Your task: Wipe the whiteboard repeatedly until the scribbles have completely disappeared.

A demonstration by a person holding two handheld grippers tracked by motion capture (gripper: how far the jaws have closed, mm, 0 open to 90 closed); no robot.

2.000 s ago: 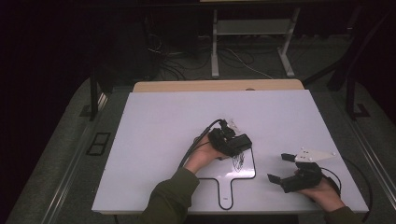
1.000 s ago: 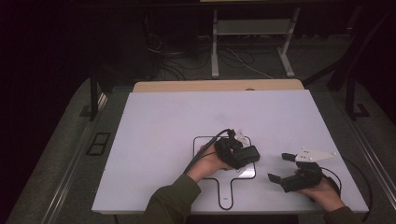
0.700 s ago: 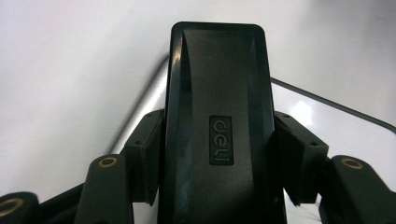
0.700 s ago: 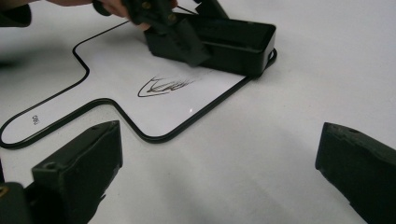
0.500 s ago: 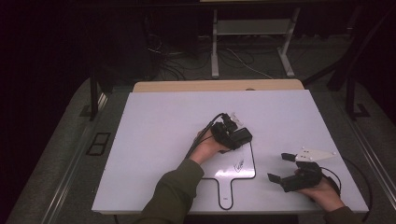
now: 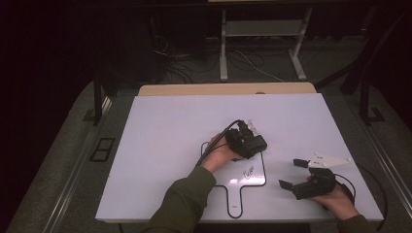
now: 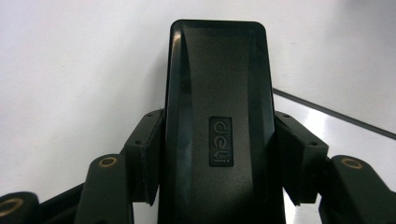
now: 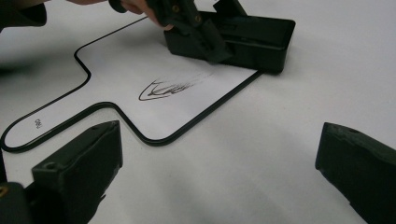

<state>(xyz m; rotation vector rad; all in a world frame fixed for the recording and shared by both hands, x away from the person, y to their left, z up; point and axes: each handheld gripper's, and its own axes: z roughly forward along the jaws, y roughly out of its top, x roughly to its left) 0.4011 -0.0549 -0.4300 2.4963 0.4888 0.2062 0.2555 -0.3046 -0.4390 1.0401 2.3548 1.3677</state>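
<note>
A black eraser (image 7: 217, 116) with an embossed logo sits between the jaws of my left gripper (image 7: 222, 156), which is shut on its sides. In the high view the left gripper (image 6: 248, 141) holds the eraser (image 6: 257, 144) at the far end of a small paddle-shaped whiteboard (image 6: 228, 191) with a black border. A smeared dark scribble (image 6: 248, 171) remains on the board, nearer than the eraser. From the right gripper view the eraser (image 8: 257, 37) rests by the board's far corner, past the scribble (image 8: 173, 87). My right gripper (image 6: 291, 174) lies to the right of the board, jaws wide apart and empty.
The board lies on a large white table top (image 6: 170, 136). A wooden strip (image 6: 223, 89) runs along its far edge, with table legs and cables on the floor beyond. A cable (image 6: 218, 141) trails from the left gripper.
The left gripper has slid the eraser from the middle of the board toward its far end. The right gripper has stayed where it was.
</note>
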